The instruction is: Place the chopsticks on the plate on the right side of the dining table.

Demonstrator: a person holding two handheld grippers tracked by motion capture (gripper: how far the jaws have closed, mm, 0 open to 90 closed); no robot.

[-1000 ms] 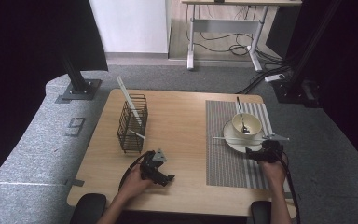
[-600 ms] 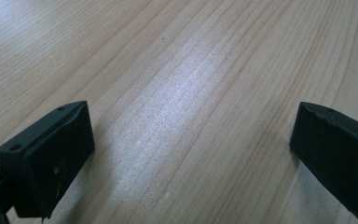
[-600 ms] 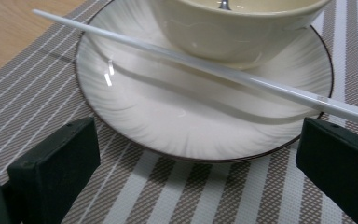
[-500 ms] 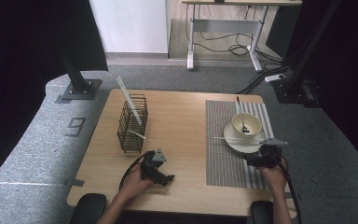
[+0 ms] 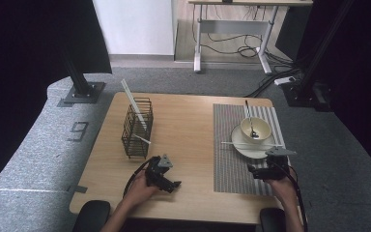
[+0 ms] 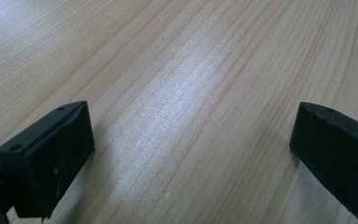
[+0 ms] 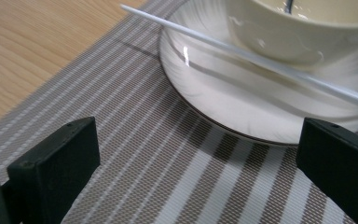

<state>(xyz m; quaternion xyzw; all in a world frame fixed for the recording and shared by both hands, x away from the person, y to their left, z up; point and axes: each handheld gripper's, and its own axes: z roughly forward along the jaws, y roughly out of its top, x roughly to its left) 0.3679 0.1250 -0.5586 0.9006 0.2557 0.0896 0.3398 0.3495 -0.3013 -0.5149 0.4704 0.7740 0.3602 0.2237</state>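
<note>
Hovering low at the lower right of the high view, the right hand-held gripper [image 5: 262, 170] has its jaws spread before the plate [image 7: 205, 93], where 1 white chopstick [image 7: 242, 53] lies across the rim under the bowl [image 7: 303, 35], whose top is cut off. The left hand-held gripper [image 5: 166, 181], also spread, rests over bare bench [image 6: 191, 70].

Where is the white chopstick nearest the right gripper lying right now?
The white chopstick lies across the plate rim, in front of the bowl, on the striped mat at table right.
</note>
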